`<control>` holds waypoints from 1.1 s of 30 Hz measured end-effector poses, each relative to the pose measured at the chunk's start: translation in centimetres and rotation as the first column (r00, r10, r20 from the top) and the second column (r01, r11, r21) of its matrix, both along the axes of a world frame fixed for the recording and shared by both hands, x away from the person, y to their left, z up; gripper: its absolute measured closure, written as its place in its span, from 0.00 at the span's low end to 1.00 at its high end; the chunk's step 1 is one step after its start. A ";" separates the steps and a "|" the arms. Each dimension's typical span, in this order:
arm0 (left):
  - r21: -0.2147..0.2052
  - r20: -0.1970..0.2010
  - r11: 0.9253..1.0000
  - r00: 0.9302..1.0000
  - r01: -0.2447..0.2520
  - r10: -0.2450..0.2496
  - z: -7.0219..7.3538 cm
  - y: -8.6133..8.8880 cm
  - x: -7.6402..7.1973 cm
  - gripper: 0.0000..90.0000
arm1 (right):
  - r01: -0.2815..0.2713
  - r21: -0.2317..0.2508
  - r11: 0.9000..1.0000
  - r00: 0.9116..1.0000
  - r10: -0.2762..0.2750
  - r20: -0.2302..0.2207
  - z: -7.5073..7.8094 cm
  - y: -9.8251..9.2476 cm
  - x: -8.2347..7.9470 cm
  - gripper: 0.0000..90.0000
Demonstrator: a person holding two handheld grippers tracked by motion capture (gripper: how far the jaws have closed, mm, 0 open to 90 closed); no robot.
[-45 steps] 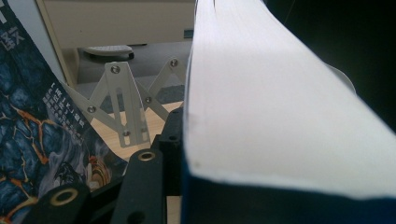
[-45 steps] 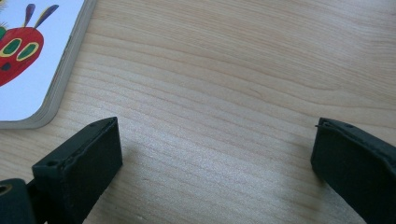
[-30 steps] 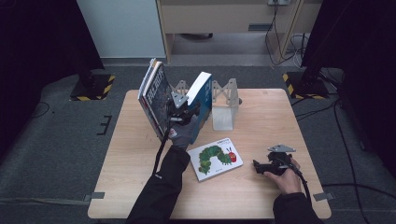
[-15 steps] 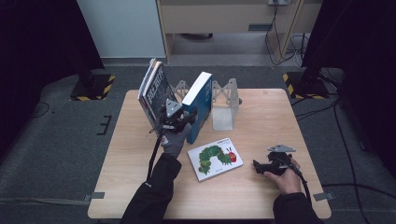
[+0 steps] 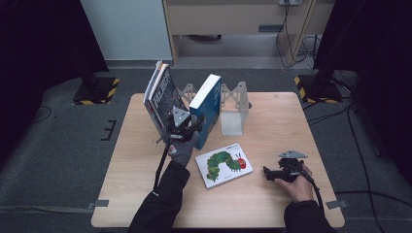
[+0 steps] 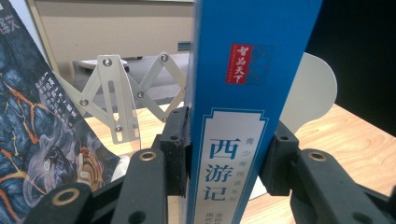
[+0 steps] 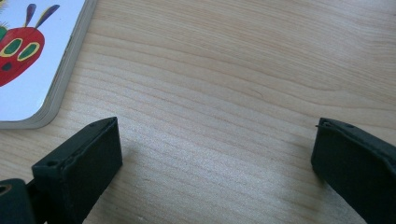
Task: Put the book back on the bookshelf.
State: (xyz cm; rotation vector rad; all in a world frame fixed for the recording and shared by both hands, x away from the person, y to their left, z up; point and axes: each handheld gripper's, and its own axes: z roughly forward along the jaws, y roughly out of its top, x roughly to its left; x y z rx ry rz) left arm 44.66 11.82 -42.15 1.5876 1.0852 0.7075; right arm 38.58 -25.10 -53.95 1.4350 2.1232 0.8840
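The high view looks steeply down over the counter (image 5: pixel 272 116) toward twelve o'clock. The left gripper view sits tight against the blue book (image 6: pixel 243 116); the right gripper view skims the counter, sharing the caterpillar book (image 7: pixel 32 60).

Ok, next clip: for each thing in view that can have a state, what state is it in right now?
Blue book: upright, clamped at its spine.
Left gripper: jaws just closing, pads pressed on the blue book.
Right gripper: open, nothing between the jaws, low over the table.
Caterpillar book: shut, lying flat.
Dark book: standing, leaning.
Folding bookrack: standing, stretched out.
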 end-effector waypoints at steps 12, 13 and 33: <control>-0.029 -0.028 0.997 0.997 -0.070 0.070 0.2 -1.0 1.0 0.66 | -0.001 0.001 1.000 1.000 0.001 -0.001 0.0 0.0 0.0 0.02; -0.027 -0.030 0.997 0.997 -0.071 0.071 0.2 -1.1 1.1 0.66 | -0.003 0.002 1.000 1.000 0.003 -0.004 0.0 0.0 0.0 0.02; -0.030 0.001 0.999 1.000 0.026 -0.026 -0.4 -1.3 1.8 0.63 | -0.006 0.003 1.000 1.000 0.006 -0.002 0.0 0.1 0.0 0.02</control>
